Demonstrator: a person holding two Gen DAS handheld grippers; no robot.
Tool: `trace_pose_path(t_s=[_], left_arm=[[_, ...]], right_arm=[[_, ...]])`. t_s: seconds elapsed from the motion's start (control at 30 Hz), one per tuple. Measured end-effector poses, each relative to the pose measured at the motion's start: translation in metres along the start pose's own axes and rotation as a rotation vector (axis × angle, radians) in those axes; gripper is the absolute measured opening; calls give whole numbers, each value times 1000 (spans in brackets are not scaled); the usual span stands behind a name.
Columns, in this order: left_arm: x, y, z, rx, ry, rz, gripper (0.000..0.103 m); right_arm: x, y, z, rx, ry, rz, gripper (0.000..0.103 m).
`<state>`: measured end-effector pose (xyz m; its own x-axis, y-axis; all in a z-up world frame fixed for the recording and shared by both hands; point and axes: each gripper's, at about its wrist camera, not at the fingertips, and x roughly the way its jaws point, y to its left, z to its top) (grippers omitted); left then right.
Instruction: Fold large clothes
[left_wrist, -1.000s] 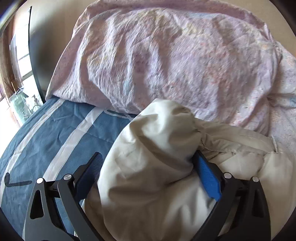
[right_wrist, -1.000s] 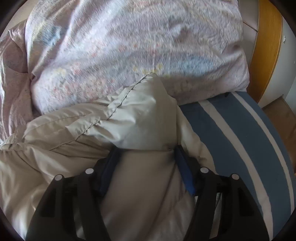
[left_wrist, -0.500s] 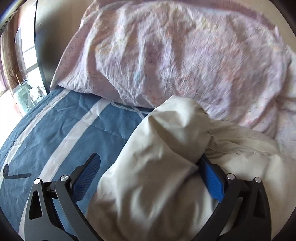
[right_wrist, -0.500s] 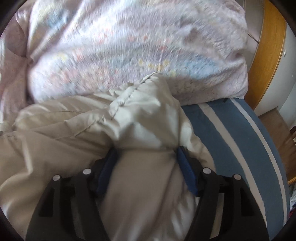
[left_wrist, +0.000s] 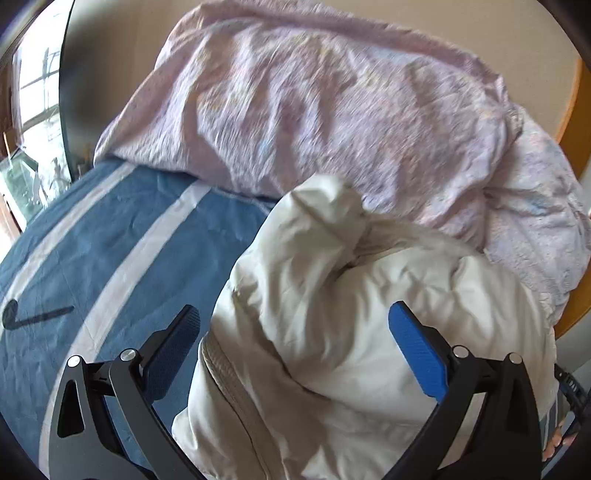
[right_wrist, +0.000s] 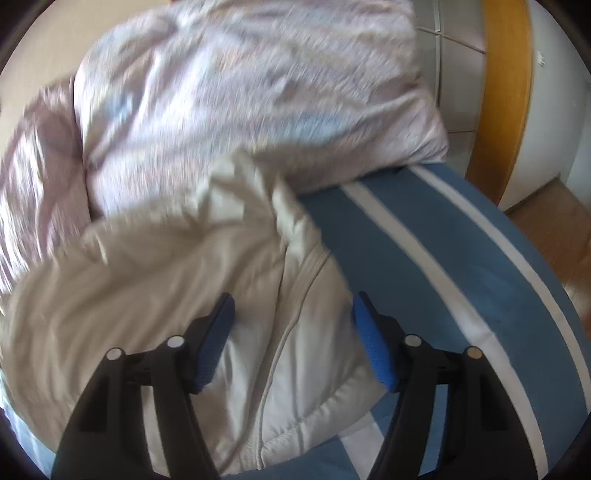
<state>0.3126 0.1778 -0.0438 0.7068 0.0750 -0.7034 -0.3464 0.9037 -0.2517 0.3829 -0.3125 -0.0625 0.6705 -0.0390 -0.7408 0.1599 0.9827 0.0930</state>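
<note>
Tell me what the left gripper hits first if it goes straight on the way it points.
Most likely the cream jacket bunched between the open left gripper; behind it the pink pillow. Depth is hard to judge.

Two fisheye views, each from a gripper, both tilted down onto a bed from close above. The left view looks past its fingers (left_wrist: 417, 347) over a cream jacket (left_wrist: 332, 314) toward pink pillows (left_wrist: 314, 110). The right view faces the same jacket (right_wrist: 166, 277) and pillows (right_wrist: 240, 92), with striped blue bedding (right_wrist: 443, 277) to its right.
</note>
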Motion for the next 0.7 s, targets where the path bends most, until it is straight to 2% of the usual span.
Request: trace_pose_path(t_s=[0.1, 0.17, 0.23, 0.3, 0.43, 0.57, 0.7], left_arm=[[22, 5, -6, -5, 35, 104, 102], [27, 11, -9, -19, 48, 103, 102], [17, 19, -12, -73, 58, 60, 102], [-2, 27, -14, -95, 42, -22, 102], [-43, 55, -27, -201, 48, -199, 102], [-57, 79, -49, -329, 83, -274, 102], [-54, 102, -75, -503, 134, -336, 102]], right_arm=[[14, 12, -5, -71, 31, -61, 69], [16, 9, -2, -68, 51, -56, 70], [1, -5, 0, 17, 62, 10, 69], [-24, -24, -4, 131, 34, 112, 70], [-48, -68, -29, 368, 64, 284, 78], [-40, -99, -60, 610, 147, 414, 78], [-21, -101, -73, 708, 215, 489, 78]])
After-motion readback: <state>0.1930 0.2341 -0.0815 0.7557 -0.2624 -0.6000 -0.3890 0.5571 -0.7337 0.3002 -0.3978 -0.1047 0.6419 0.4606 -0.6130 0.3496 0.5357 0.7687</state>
